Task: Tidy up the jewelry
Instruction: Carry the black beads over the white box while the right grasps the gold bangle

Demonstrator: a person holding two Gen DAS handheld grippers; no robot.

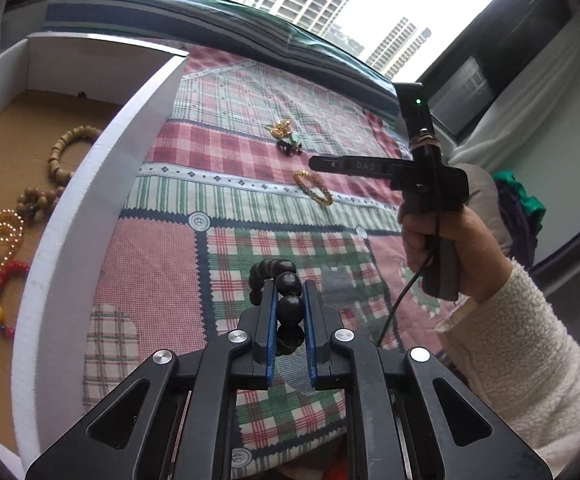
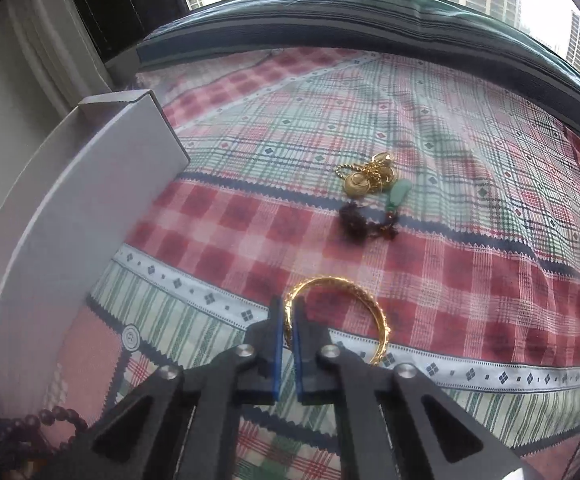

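Fingers, left gripper [image 1: 290, 304]: narrow, clamped on a dark bead bracelet [image 1: 280, 280] above the plaid bedspread [image 1: 250, 120]. Fingers, right gripper [image 2: 287, 320]: nearly together, pinching the rim of a gold bangle [image 2: 345, 300]. Beyond these fingers: gold and green trinkets [image 2: 369, 180]. Left: white box [image 1: 90, 184].

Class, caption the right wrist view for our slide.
Right gripper shut on a gold bangle lying on the plaid patchwork bedcover.

A box [image 1: 90, 184] sits at the left on the bed [image 1: 250, 92] (several bracelets [image 1: 70, 148] inside); right of it lies a bangle [image 2: 341, 312], a jewelry heap [image 2: 369, 196] farther off.
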